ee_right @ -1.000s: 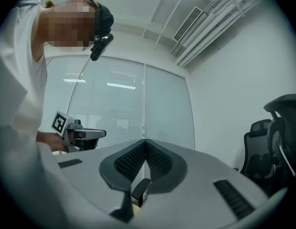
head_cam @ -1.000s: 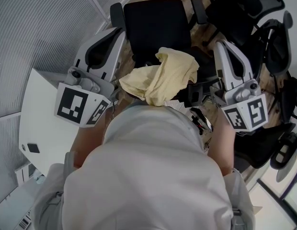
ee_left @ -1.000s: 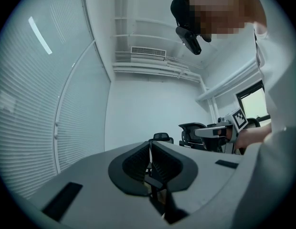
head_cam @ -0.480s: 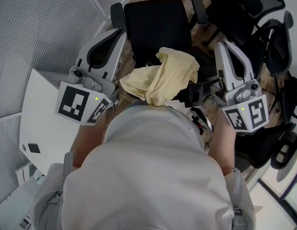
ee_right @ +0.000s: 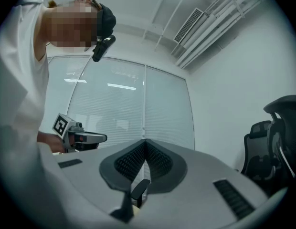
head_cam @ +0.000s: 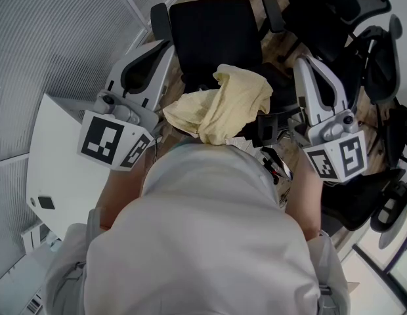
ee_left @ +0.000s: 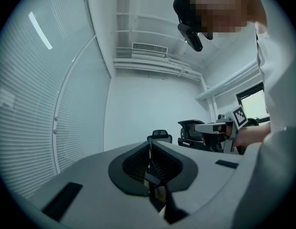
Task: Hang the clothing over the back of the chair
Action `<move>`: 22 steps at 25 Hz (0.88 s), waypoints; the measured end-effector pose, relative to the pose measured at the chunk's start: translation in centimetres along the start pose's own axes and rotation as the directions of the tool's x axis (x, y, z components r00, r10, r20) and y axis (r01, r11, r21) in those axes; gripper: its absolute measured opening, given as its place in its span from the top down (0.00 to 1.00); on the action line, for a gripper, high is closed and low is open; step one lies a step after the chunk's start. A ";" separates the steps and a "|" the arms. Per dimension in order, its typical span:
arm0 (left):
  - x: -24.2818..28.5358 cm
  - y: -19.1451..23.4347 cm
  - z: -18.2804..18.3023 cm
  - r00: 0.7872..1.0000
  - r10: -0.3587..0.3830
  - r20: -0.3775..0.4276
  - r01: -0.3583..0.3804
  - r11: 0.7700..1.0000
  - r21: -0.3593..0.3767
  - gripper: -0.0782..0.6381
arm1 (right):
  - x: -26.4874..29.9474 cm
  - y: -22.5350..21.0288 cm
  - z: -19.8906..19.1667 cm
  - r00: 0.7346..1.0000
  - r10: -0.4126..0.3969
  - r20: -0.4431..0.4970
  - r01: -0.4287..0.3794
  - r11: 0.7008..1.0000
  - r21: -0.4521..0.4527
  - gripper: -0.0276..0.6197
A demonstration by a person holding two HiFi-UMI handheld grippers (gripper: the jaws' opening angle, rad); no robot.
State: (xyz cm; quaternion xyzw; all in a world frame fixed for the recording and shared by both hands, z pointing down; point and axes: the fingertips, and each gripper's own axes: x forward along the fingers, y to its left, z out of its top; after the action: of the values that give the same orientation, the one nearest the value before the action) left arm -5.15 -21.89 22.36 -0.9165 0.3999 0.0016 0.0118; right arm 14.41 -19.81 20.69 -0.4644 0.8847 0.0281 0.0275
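As seen from the head view, the yellow garment [head_cam: 220, 107] lies bunched over the back of the black chair [head_cam: 213, 31], close before the person's chest. The left claw [ee_left: 149, 142] and right claw [ee_right: 144, 141] flank it, clear of the cloth. Each is clenched with nothing between its jaws.

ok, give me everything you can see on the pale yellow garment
The pale yellow cloth garment looks thin and soft, crumpled into a loose heap with deep folds. One lobe spreads left and a taller bunch rises at right. It rests on the near part of the black office chair, seemingly the backrest top, which it hides. Its near edge disappears behind the person's white top. It lies between the left gripper and right gripper, both shut and apart from it.
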 end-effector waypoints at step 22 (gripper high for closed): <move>-0.2 -0.3 -0.2 1.000 0.008 -0.006 -0.008 1.000 0.002 0.85 | -0.4 0.2 0.0 1.000 0.002 0.005 -0.002 1.000 -0.013 0.92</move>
State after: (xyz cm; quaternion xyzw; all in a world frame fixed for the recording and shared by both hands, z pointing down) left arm -5.05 -21.54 22.59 -0.9148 0.4037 -0.0014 0.0113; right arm 14.51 -19.36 20.72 -0.4637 0.8849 0.0351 0.0265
